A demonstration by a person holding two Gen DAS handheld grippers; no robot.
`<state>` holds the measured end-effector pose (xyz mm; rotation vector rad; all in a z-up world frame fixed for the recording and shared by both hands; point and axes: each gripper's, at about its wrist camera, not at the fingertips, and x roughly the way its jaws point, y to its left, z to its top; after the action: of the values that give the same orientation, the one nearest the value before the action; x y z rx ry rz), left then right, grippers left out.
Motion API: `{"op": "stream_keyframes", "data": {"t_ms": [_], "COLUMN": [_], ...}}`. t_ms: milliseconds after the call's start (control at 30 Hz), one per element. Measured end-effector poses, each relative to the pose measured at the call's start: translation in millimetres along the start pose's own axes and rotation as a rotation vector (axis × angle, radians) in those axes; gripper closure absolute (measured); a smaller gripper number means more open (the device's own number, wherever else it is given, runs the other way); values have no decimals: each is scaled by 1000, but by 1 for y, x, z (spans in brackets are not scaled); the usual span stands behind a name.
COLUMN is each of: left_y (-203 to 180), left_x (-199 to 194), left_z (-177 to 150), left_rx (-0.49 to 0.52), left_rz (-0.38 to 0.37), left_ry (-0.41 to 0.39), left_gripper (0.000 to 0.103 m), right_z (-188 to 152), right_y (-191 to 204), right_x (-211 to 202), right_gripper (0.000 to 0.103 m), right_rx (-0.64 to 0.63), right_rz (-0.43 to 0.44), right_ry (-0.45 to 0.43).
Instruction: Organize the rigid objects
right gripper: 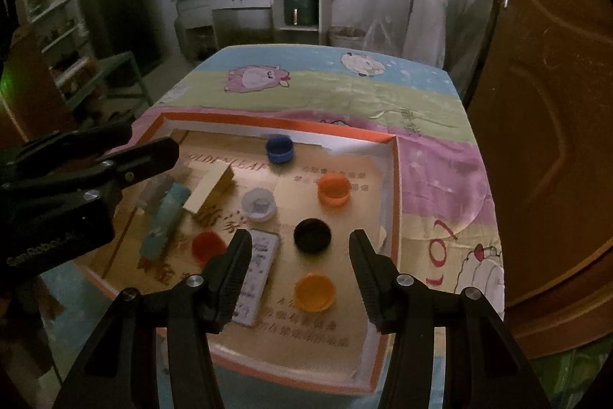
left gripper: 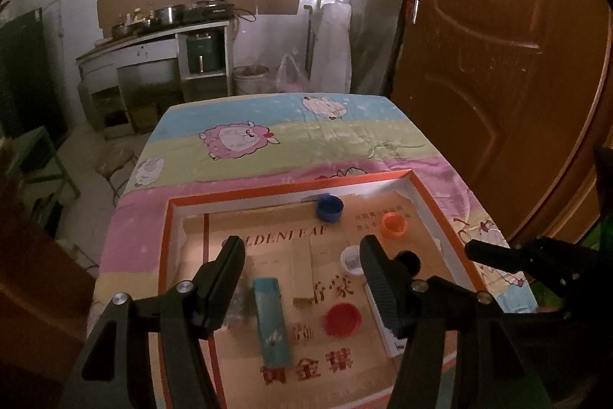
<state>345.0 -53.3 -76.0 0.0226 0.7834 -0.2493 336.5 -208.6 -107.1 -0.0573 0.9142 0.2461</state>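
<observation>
**Both tongs held released above the filled tray**

While both tongs hang above the orange-rimmed tray (right gripper: 394,186), nothing is gripped. The left tongs (left gripper: 302,278) are seen spread apart and empty; the right tongs (right gripper: 300,267) are likewise spread, with no object pressed between the pads.

All task objects are found inside the tray, which rests on the bench covered by a cartoon-sheep cloth (right gripper: 345,94). Caps are scattered across the tray's right half: a blue cap (right gripper: 279,148) at the far wall, an orange cap (right gripper: 334,190), a white cap (right gripper: 259,204), a black cap (right gripper: 312,235), a red cap (right gripper: 208,245) and a yellow cap (right gripper: 314,292).

The teal box (left gripper: 270,321) is placed directly below the left tongs, between the fingers. Its long axis runs roughly along the pointing line of the tongs, so the narrow sides are presented to the pads. The black cap lies ahead of the right tongs, between the fingers; the yellow cap is nearer still. A white patterned card (right gripper: 256,278) sits beside the right tongs' left finger.
</observation>
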Motion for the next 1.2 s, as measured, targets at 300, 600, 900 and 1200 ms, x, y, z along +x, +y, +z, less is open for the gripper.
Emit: {"op": "stream_keyframes", "data": {"t_ms": [300, 600, 900, 1200], "left_y": [5, 4, 0, -5], "left_x": [-23, -45, -71, -104], "left_z": [-16, -30, -47, -66], "left_rx": [-26, -32, -34, -37], "left_rz": [11, 25, 39, 47], "left_ry": [-5, -21, -39, -68], "left_gripper": [41, 41, 41, 41], "right_z": [-14, -24, -41, -62], "right_y": [17, 29, 40, 58], "right_x": [-22, -39, -59, -89], "right_gripper": [48, 48, 48, 48], "right_rx": [7, 19, 46, 67], "right_rz": [-7, -4, -8, -48], "right_ry": [-24, -44, -70, -111]}}
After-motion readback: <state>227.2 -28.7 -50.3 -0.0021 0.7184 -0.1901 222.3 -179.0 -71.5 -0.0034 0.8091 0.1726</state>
